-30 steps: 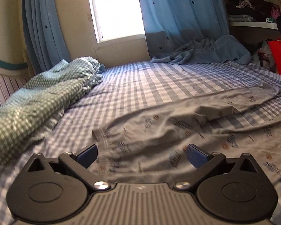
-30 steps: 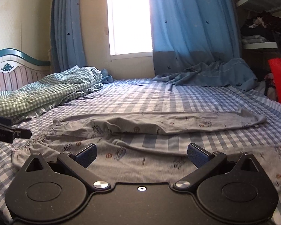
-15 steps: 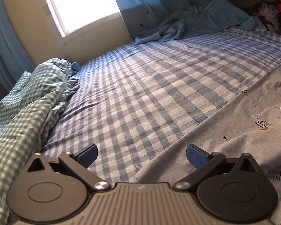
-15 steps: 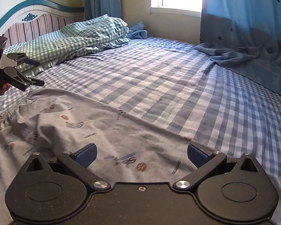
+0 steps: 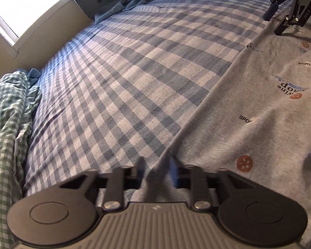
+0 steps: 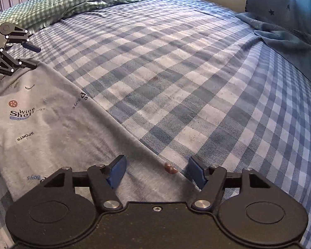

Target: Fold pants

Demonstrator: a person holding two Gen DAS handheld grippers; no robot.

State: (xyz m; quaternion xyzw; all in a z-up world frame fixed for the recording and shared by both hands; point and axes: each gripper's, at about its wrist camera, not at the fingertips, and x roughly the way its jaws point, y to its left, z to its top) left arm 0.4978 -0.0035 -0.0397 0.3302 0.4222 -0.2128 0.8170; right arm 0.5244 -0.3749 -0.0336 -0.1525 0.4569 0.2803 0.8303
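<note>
Now the left gripper has its fingers pinched almost together on the edge of the gray pants — the picture is blurry there, but cloth sits between them. The right gripper has its fingers spread wide, low over the same long edge of the pants, and they hold nothing. That edge runs between them, just above a small red dot print.

The pants lie flat on the blue checked bed, along the near side of it, with words like "SPORTS" printed on them.

What could go wrong? I think the left fingers may hold only a thin bit of cloth, so it could slip out when lifted. The right fingers might also pinch the bed sheet with the pants, because the edge lies right on it. Then the fold would come out crooked.

Counting: one pair of pants, two grippers, one green checked blanket at the head corner, one blue cloth at the far edge.
</note>
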